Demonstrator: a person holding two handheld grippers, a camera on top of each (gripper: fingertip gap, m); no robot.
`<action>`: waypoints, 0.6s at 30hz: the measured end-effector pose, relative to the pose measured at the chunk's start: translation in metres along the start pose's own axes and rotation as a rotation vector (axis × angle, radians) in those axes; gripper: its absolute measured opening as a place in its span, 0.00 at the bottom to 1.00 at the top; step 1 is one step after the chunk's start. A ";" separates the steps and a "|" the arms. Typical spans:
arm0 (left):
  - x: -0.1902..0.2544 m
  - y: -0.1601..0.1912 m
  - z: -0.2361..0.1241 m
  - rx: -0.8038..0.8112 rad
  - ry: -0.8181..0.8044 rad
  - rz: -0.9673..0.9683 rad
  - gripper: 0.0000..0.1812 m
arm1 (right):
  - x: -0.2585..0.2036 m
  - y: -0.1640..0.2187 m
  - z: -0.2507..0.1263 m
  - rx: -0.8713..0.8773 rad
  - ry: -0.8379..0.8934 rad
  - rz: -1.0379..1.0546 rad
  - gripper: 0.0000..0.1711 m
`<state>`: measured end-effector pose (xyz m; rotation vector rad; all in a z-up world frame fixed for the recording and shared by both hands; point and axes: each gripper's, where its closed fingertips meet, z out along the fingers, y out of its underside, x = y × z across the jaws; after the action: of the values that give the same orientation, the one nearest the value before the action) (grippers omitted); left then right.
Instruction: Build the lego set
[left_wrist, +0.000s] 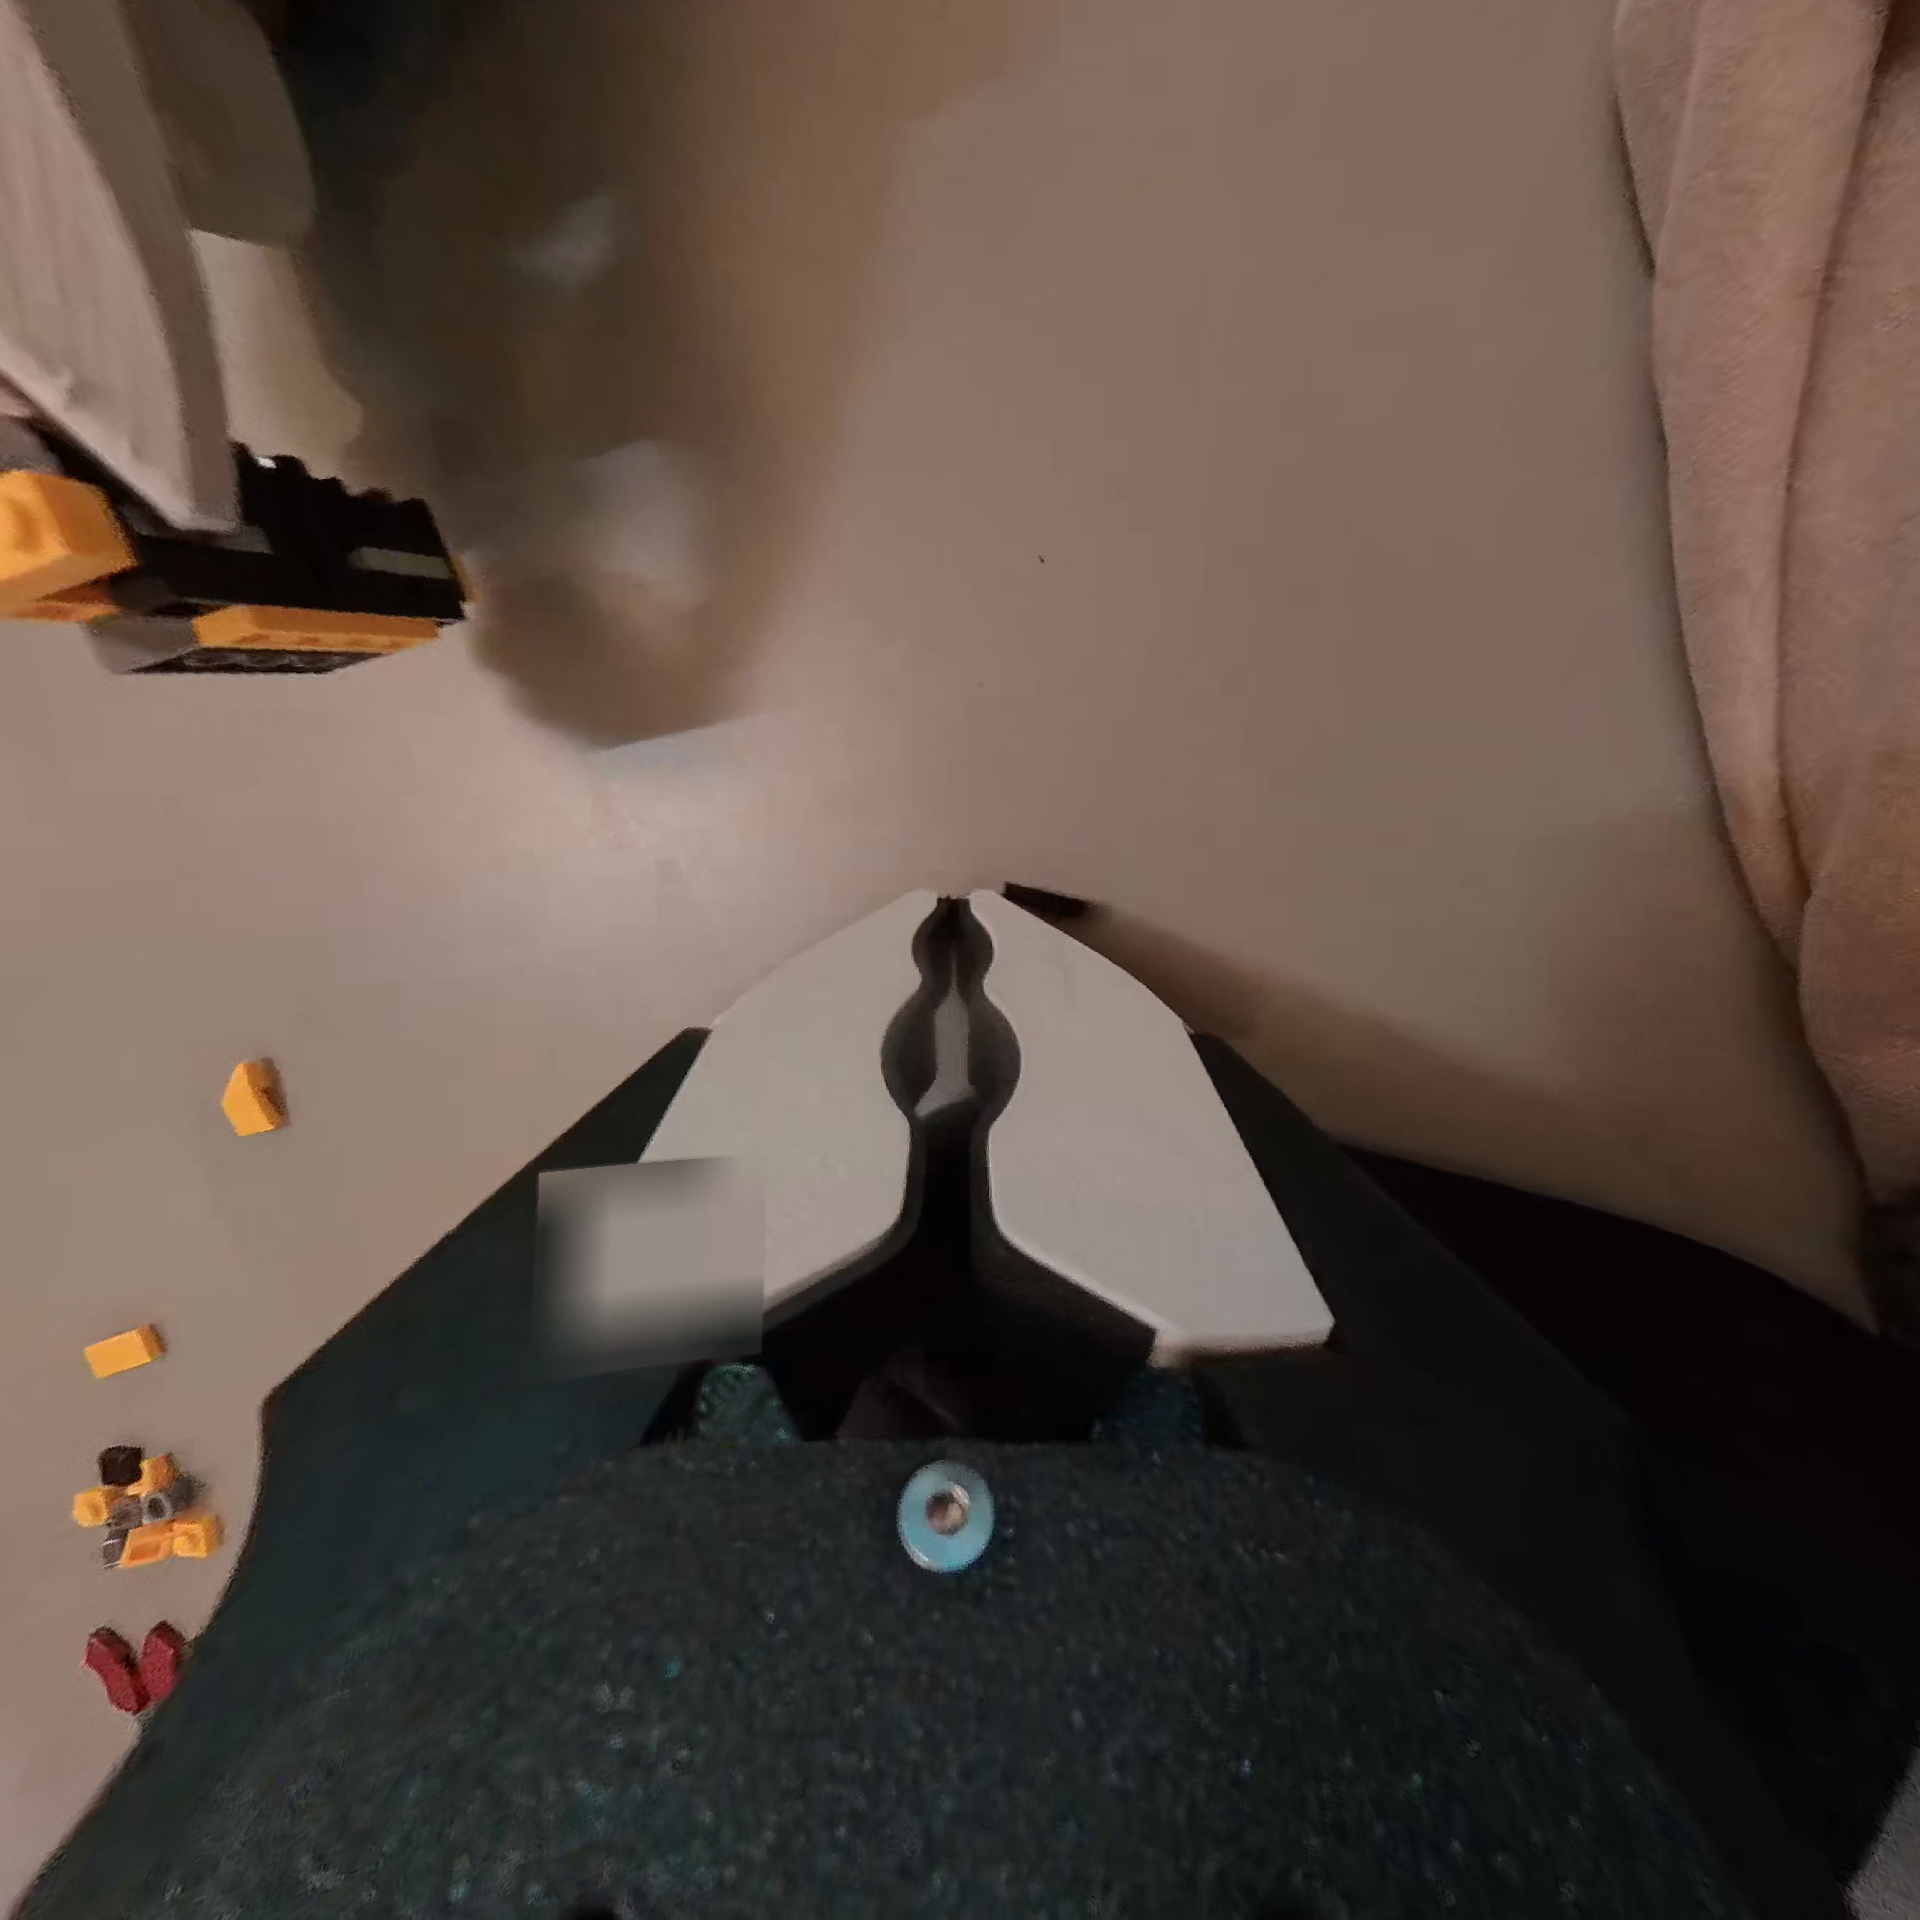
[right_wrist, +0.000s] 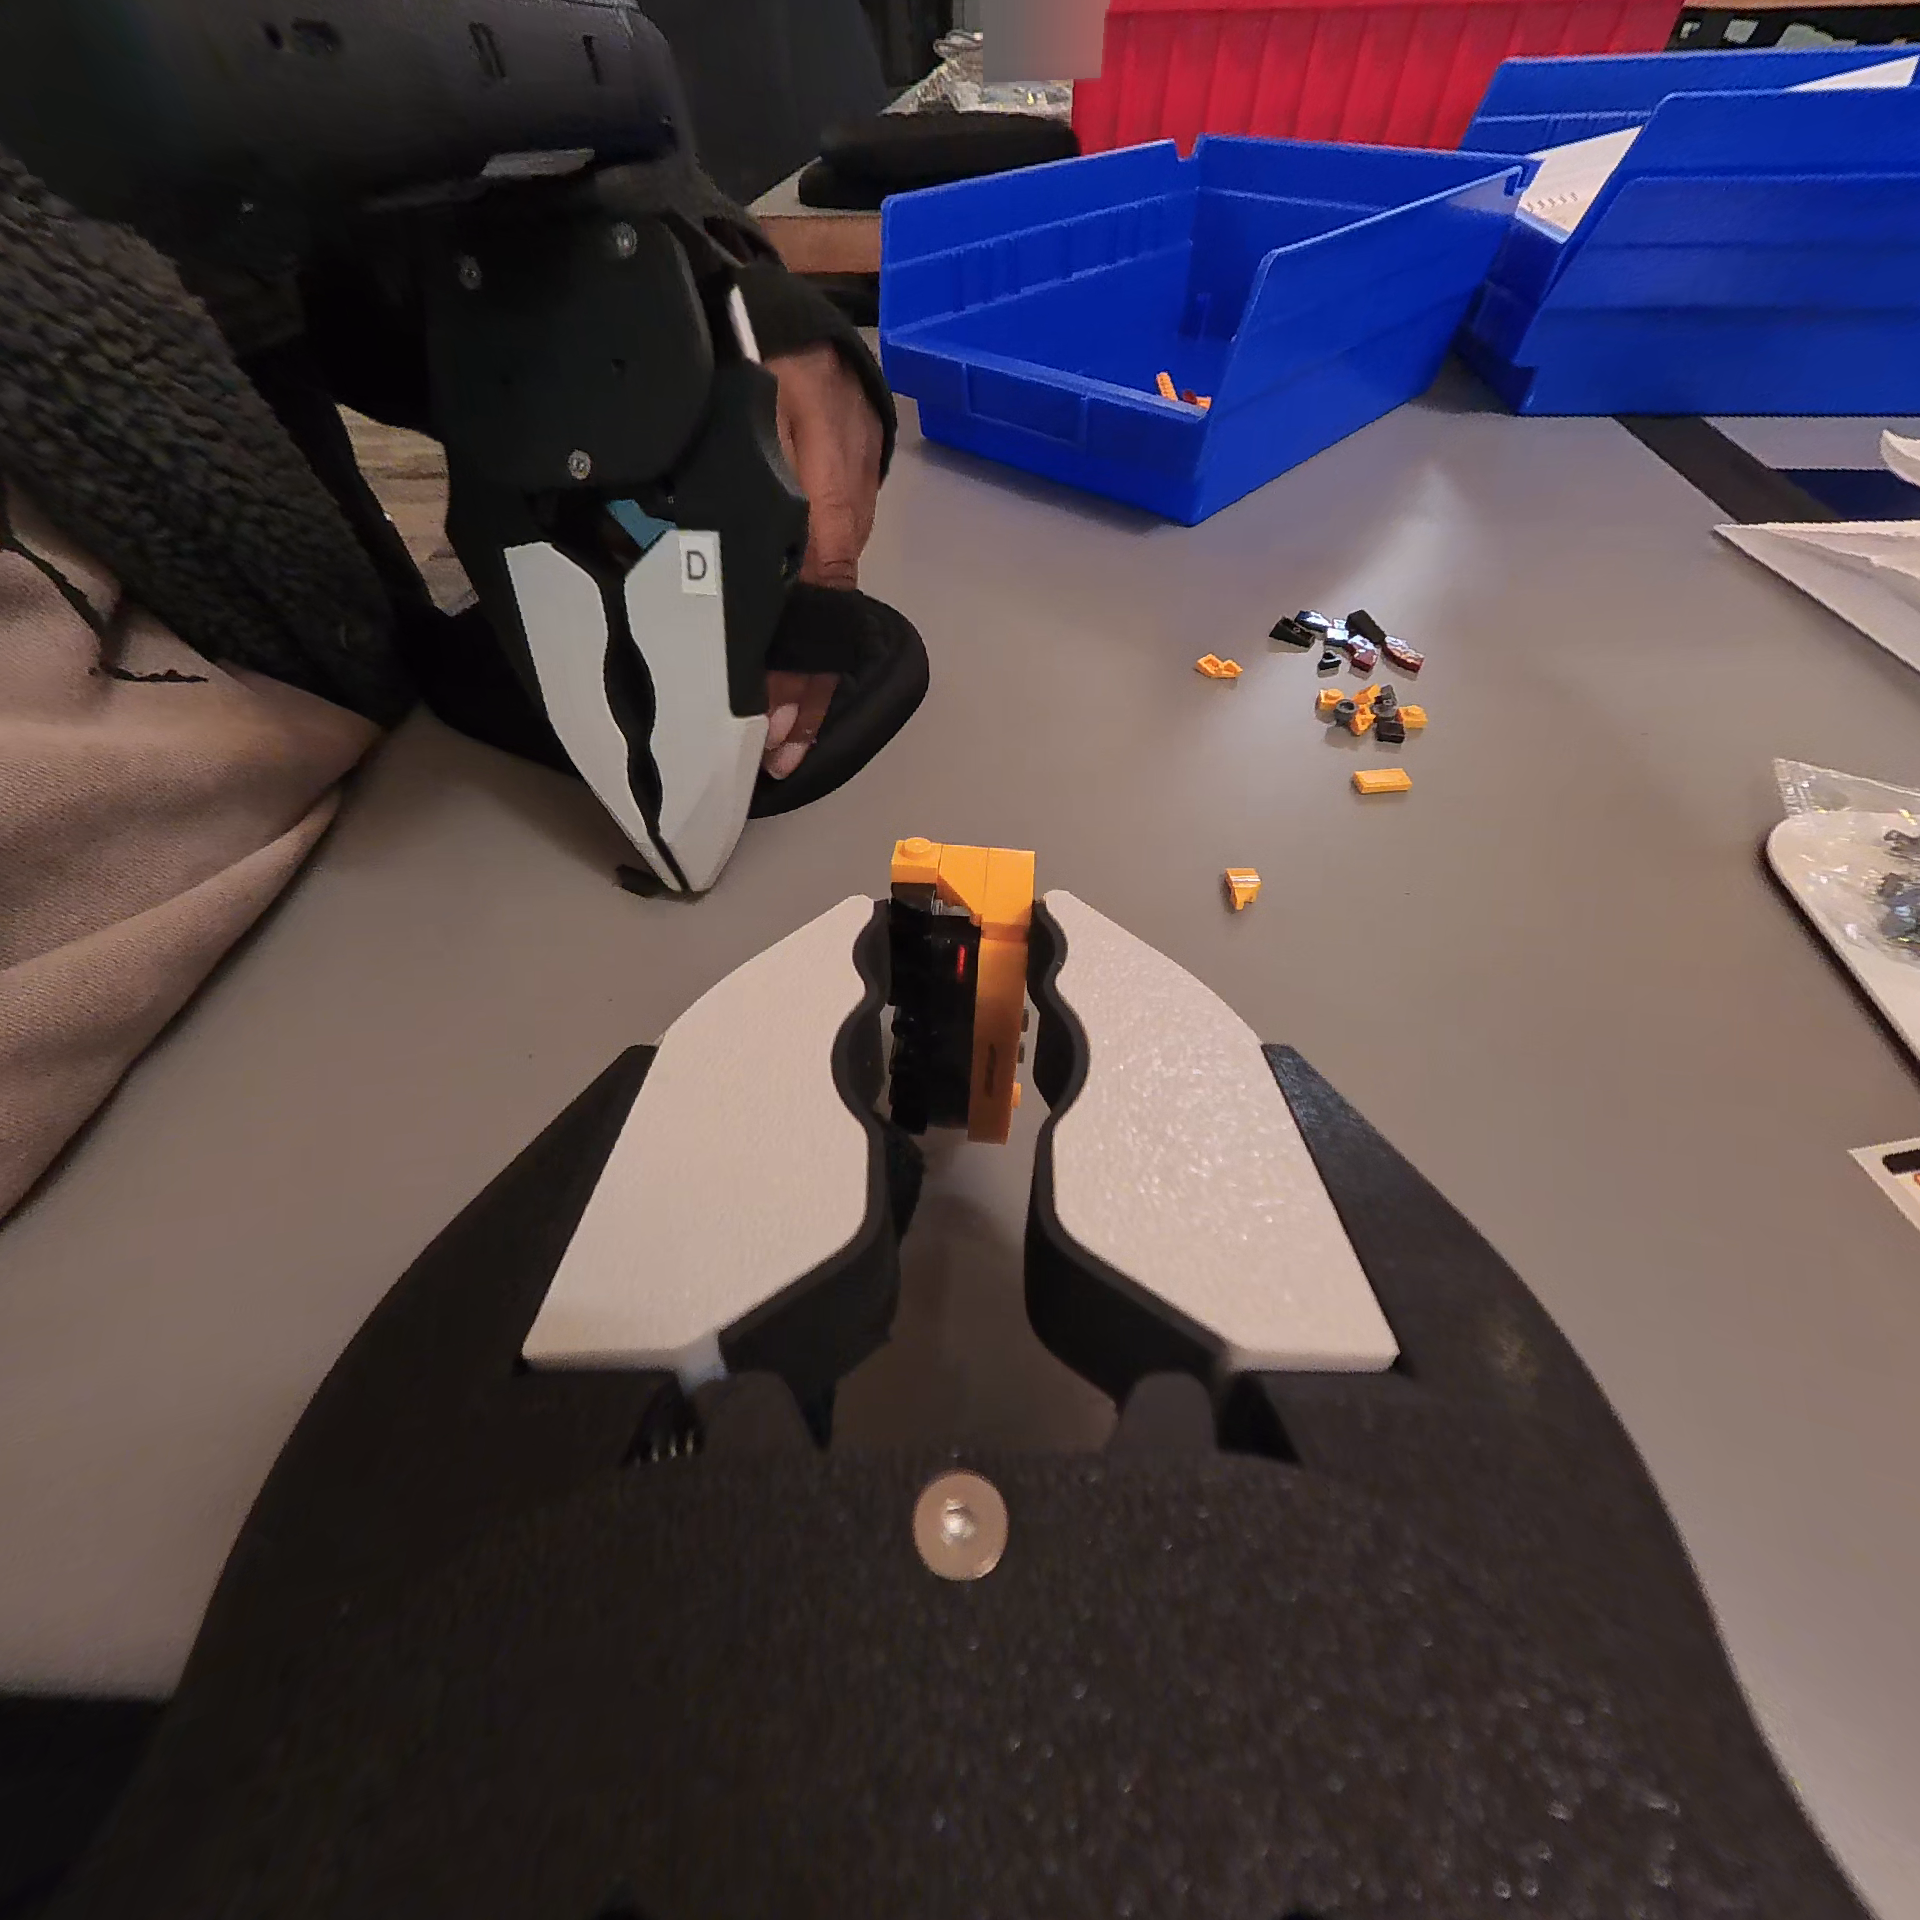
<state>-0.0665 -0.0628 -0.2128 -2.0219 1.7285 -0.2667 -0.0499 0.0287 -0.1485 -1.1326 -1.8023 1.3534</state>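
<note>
Right gripper (right_wrist: 961, 914) clamped on orange-black model (right_wrist: 961, 997), just above table (right_wrist: 1039, 644); left gripper (right_wrist: 681, 883) closed, tips pressed on small black piece (right_wrist: 636, 881), left of model, touching table

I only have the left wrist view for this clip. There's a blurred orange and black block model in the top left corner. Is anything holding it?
Observer: Yes. The right gripper is shut on the block model, with its jaws pressing on two opposite sides.
Operator: Is there any container for the loose pieces?
Observer: A blue bin stands at the far side of the table, with a few orange pieces inside.
Operator: How does my own gripper stand?
Observer: The left gripper is tilted steeply down, its closed tip at the table surface.
</note>
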 end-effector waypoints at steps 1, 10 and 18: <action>-0.003 -0.002 -0.001 0.021 -0.011 -0.008 0.00 | 0.000 0.000 0.000 0.000 0.001 0.000 0.15; 0.002 -0.015 -0.019 0.160 0.073 -0.201 0.08 | 0.001 0.000 0.000 -0.001 0.001 0.004 0.15; 0.017 -0.014 -0.003 0.107 0.096 -0.081 0.09 | 0.000 0.001 0.000 -0.004 0.000 0.002 0.15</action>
<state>-0.0519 -0.0783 -0.2063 -2.0333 1.6536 -0.4798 -0.0502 0.0290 -0.1492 -1.1372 -1.8053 1.3515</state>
